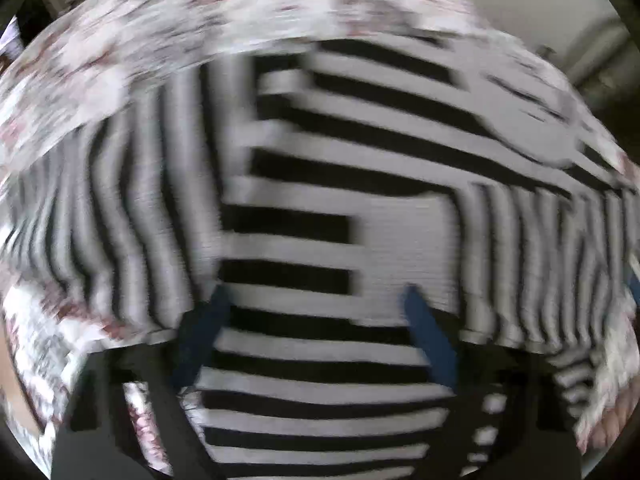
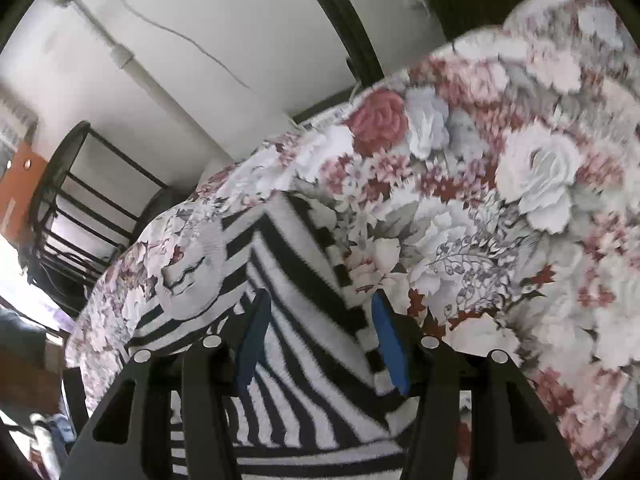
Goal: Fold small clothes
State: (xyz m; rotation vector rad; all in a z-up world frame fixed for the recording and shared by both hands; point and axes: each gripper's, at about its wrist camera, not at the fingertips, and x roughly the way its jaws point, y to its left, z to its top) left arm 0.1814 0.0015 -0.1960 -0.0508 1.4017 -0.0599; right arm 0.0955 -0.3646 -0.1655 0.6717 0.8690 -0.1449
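Note:
A black-and-white striped garment (image 1: 320, 184) lies spread on a floral bedspread (image 1: 140, 32); its sleeves are folded in, so stripes run in different directions. The left wrist view is motion-blurred. My left gripper (image 1: 314, 292) hangs just above the garment's middle with its blue fingers (image 1: 428, 332) wide apart and nothing between them. In the right wrist view the same garment (image 2: 296, 280) runs under my right gripper (image 2: 318, 298), whose blue pads (image 2: 390, 344) stand apart over a striped fold at the garment's edge, not clamped.
The floral bedspread (image 2: 520, 200) covers the bed to the right. A white wall with a pipe and cable (image 2: 132, 64) stands behind. A black metal rack (image 2: 80, 200) stands at the left beyond the bed's edge.

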